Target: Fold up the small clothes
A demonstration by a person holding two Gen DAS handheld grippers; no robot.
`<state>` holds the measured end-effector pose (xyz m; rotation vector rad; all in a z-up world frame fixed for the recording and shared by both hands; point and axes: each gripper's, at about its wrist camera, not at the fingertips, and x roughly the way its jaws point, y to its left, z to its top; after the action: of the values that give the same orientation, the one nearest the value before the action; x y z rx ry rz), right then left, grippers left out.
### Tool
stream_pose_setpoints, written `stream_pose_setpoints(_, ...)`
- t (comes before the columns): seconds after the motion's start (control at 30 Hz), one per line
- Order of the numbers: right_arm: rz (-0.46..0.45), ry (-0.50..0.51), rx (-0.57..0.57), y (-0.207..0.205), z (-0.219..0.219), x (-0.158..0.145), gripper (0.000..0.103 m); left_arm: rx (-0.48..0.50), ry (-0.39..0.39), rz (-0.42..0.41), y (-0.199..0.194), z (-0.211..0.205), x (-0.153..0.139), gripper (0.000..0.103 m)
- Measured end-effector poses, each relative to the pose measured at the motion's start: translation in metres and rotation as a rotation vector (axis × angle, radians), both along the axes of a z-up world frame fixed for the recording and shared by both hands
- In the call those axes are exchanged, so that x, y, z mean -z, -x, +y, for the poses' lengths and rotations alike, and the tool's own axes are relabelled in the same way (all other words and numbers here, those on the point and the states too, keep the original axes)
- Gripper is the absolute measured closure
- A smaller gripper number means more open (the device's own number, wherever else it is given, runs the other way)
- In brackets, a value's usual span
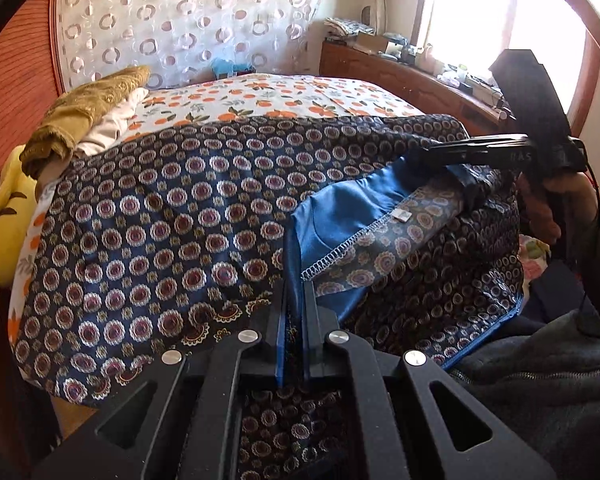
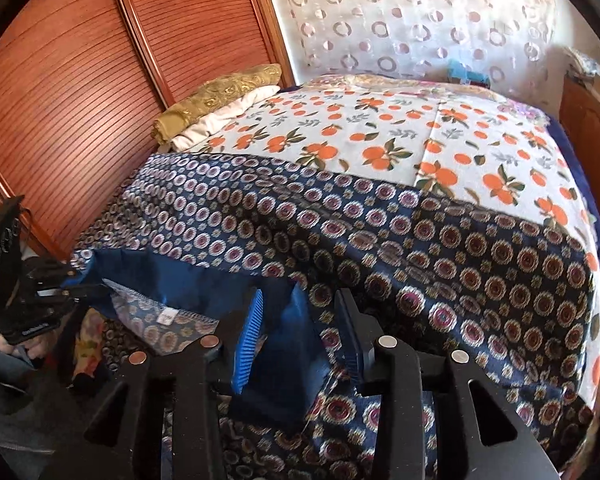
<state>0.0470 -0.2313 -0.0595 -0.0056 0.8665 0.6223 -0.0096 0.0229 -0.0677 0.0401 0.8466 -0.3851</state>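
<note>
Now left fingers (image 1: pixel 296 320) clamp garment (image 1: pixel 160 216) hem; right fingers (image 2: pixel 300 320) apart, straddling hem.

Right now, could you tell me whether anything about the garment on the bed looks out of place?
Yes: the patterned garment has its near edge flipped back, exposing the blue lining and a stitched seam. The left gripper is shut on that edge.

Both wrist views close over bed (image 1: pixel 260 92), angled down; share patterned garment (image 2: pixel 420 240).

Navy medallion-print garment (image 2: pixel 440 240) lies on orange-fruit white bedsheet (image 2: pixel 380 128).
</note>
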Motion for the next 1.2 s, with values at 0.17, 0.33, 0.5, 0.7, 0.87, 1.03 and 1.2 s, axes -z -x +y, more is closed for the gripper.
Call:
stream_pose_setpoints(0.17,0.051,-0.004,-0.029,-0.001,0.002,0.013,0.081,-0.008,0.0,0.016,0.004,0.004,0.003,0.096)
stream_pose_setpoints(0.33,0.034,-0.012,-0.069,0.014,0.003,0.004,0.1,-0.015,-0.013,0.013,0.007,0.006,-0.004,0.096)
stream_pose_setpoints(0.5,0.022,-0.017,-0.104,0.048,-0.014,-0.017,0.1,-0.034,-0.018,-0.004,0.012,0.01,-0.02,0.096)
stream_pose_setpoints(0.7,0.028,-0.004,-0.1,0.075,-0.033,-0.023,0.099,-0.066,-0.009,-0.074,0.014,0.016,-0.05,0.073)
stream_pose_setpoints(0.87,0.048,-0.005,-0.087,0.088,-0.045,-0.02,0.099,-0.077,-0.033,-0.111,0.01,0.018,-0.064,0.056)
stream_pose_setpoints(1.03,0.036,0.012,-0.09,0.097,-0.05,-0.028,0.099,-0.08,-0.043,-0.136,0.01,0.016,-0.077,0.051)
stream_pose_setpoints(1.2,0.018,0.029,-0.066,0.095,-0.054,-0.041,0.097,-0.109,-0.028,-0.173,0.009,0.024,-0.089,0.026)
